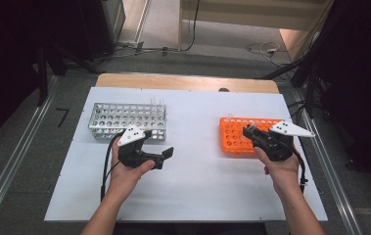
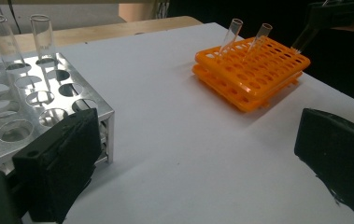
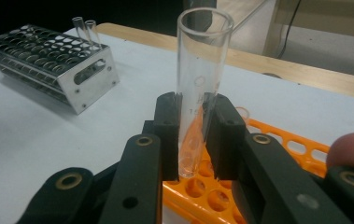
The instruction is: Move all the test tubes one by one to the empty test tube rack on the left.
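Centrally in the right gripper view, a clear glass test tube [image 3: 201, 88] is clamped upright in the right tool [image 3: 197, 140] just above the orange plastic rack [image 3: 277, 140]. Light, slick, breakable glass is judged best gripped mid-length, gently. Its faint printing cannot be read. The left tool [image 2: 188, 158] is held wide, empty, above the white bench [image 2: 174, 121].

We found only faint printed marks on clear test tube [image 3: 201, 88] in right gripper view, too blurred to read.
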The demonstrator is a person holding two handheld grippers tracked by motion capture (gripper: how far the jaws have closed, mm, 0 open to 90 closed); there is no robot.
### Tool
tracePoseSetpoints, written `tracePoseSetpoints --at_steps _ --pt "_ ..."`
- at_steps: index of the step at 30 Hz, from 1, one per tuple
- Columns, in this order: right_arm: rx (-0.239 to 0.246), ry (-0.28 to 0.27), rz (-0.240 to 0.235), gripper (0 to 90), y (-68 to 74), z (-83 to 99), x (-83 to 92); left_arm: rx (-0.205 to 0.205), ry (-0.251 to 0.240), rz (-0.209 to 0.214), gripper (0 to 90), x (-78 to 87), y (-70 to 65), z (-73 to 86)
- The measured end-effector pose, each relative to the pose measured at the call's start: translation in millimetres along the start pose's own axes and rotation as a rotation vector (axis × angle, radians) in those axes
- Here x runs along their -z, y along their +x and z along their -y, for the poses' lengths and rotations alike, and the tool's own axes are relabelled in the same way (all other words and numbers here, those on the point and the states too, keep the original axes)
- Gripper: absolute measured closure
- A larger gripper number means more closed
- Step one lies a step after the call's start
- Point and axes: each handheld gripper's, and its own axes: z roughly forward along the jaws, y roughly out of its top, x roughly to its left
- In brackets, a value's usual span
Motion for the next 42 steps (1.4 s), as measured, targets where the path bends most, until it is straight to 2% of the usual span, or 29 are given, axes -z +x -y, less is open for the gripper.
tracePoseSetpoints --at_steps 14,20,33,42 --pt "0.046 0.012 -0.077 73.8 26.1 -1.4 -8.7 -0.015 0.0 0.023 0.7 -0.9 -8.1 -2.4" --pt "0.051 0.019 -0.101 73.8 34.6 -1.1 -12.9 -0.024 0.005 0.031 0.7 -1.7 -11.5 -2.5" --pt "0.069 0.064 -0.148 73.8 51.0 8.7 -27.2 -0.038 0.009 0.062 0.7 -4.8 -20.5 -4.4" --pt "0.097 0.091 -0.183 73.8 66.3 14.0 -36.7 -0.046 0.007 0.08 0.7 -5.3 -25.9 -5.7"
